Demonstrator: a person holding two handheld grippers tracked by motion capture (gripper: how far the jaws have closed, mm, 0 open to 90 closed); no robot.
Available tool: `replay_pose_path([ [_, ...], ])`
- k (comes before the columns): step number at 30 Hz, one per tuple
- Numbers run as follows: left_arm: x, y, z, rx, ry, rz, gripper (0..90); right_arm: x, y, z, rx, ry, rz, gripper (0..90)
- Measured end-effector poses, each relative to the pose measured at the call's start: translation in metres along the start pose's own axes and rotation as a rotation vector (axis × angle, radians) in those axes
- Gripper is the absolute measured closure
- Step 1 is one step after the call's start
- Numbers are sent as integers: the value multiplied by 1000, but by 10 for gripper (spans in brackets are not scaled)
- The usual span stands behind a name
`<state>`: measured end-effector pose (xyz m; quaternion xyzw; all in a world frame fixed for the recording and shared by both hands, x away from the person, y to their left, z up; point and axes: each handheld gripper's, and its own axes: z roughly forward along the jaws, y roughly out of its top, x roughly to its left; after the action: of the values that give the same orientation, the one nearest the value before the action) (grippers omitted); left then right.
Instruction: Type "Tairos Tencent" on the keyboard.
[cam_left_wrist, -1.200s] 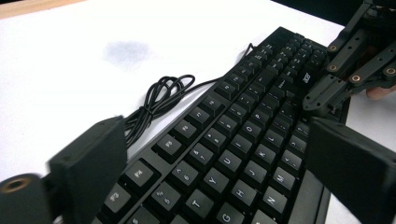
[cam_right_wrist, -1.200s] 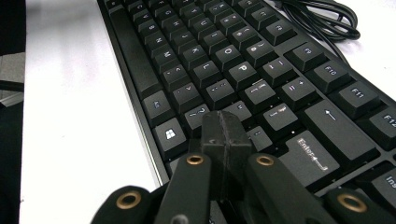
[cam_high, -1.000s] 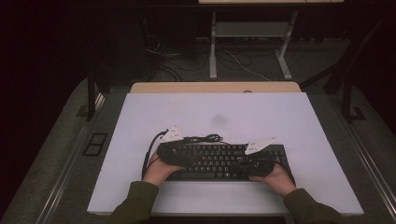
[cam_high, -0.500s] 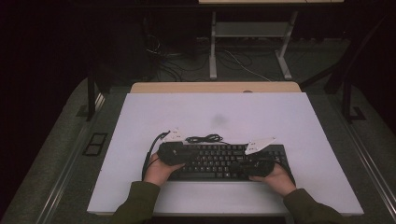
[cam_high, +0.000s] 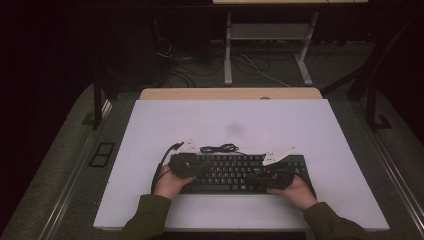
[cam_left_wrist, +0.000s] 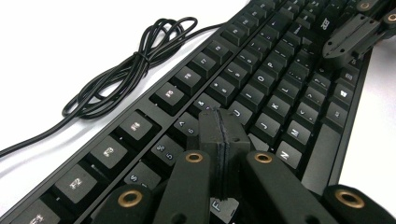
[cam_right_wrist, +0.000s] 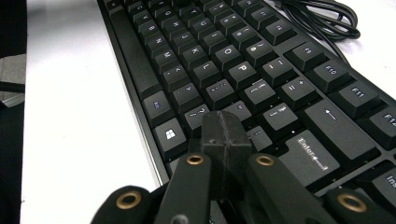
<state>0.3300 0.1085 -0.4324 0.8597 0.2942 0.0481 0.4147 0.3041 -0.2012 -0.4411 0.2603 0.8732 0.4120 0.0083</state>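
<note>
- Keyboard (cam_high: 235, 172) lies at the desk's (cam_high: 320, 130) near edge, coiled cable (cam_high: 218, 148) just behind.
- Left gripper (cam_left_wrist: 219, 126): fingers have just closed together, empty, over the keyboard's left keys.
- Right gripper (cam_right_wrist: 225, 133): fingers together, near Enter.
- Judgement: both are set for pressing keys.

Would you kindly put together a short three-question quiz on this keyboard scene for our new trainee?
1. True or false: the jaws of the left gripper stand wide open.
2. Where does the bundled cable lie? A) on the keys B) on the white table beside the keyboard C) between the jaws
3. Near which large labelled key does the right gripper hover?

Key:
1. False; they have just closed, pads together, nothing between them.
2. B
3. Enter.
</note>
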Motion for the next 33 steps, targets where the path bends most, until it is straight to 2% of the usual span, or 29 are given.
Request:
replay_pose_path([
  [8,0,-1,1,10,1,-1,887,0,0,0,0,2,0,893],
  [10,1,-1,1,26,3,6,888,0,0,0,0,1,-1,893],
  [12,1,-2,2,19,-3,-6,888,0,0,0,0,1,-1,893],
  [22,0,-1,1,20,0,-4,888,0,0,0,0,1,-1,893],
  [33,-1,0,-5,-24,-10,-22,885,0,0,0,0,1,0,893],
])
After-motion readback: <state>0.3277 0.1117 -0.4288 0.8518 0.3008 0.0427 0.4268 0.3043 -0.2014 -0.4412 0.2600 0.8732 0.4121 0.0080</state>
